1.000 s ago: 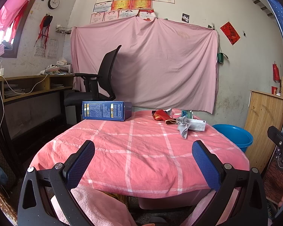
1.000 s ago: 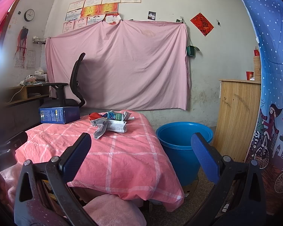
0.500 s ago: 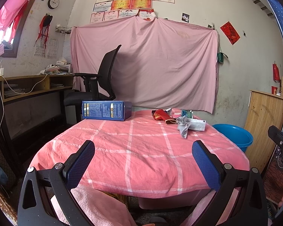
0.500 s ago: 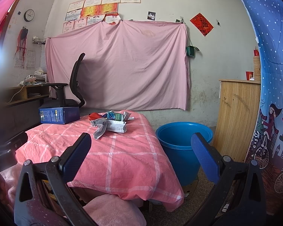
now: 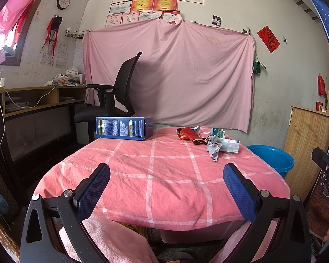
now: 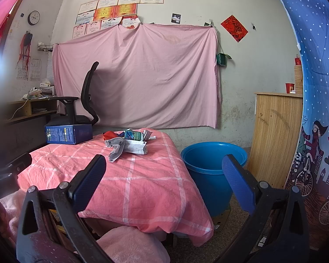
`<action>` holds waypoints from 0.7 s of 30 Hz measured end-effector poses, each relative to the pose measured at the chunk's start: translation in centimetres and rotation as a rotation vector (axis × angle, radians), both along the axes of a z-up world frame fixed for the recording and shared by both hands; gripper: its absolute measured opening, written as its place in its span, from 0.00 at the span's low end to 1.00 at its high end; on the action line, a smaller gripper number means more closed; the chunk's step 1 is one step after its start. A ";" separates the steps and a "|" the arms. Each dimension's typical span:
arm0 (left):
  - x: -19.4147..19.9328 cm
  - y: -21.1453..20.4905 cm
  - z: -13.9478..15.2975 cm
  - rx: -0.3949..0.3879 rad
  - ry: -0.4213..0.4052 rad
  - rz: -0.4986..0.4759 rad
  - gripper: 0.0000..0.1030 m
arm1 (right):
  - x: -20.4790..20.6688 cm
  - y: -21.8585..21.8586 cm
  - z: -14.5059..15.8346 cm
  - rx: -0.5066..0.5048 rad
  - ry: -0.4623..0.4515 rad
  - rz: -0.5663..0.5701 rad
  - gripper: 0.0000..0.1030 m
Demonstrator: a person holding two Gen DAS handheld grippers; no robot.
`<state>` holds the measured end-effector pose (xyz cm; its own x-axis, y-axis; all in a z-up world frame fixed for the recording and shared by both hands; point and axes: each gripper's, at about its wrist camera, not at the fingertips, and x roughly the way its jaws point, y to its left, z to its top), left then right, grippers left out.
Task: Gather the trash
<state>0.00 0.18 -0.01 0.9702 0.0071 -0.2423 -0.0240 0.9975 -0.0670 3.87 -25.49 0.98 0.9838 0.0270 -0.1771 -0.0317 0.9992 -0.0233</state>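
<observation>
Both grippers are held back from the near edge of the worktop (image 5: 164,188), and nothing is gripped: the left gripper (image 5: 166,184) and the right gripper (image 6: 164,175) are each seen with fingers spread wide and empty. The trash (image 6: 129,141), a small heap of red wrapper, grey rag and a white carton, is found at the far right corner of the worktop, well apart from both grippers. It lies ahead and right of the left fingers, ahead and slightly left of the right fingers. The carton's long axis runs roughly along the far edge. The right gripper is judged the nearer. A bucket (image 6: 212,160) stands just beside the right edge. A blue box (image 5: 124,128) rests at the far left corner.
</observation>
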 end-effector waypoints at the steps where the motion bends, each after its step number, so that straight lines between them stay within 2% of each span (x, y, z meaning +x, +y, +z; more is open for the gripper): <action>1: 0.0 0.0 0.0 0.000 0.000 0.001 0.98 | 0.0 0.0 0.0 0.001 0.001 0.000 1.00; 21: 0.0 -0.2 -0.1 0.006 0.000 0.005 0.98 | 0.2 0.0 0.1 -0.004 0.008 0.005 1.00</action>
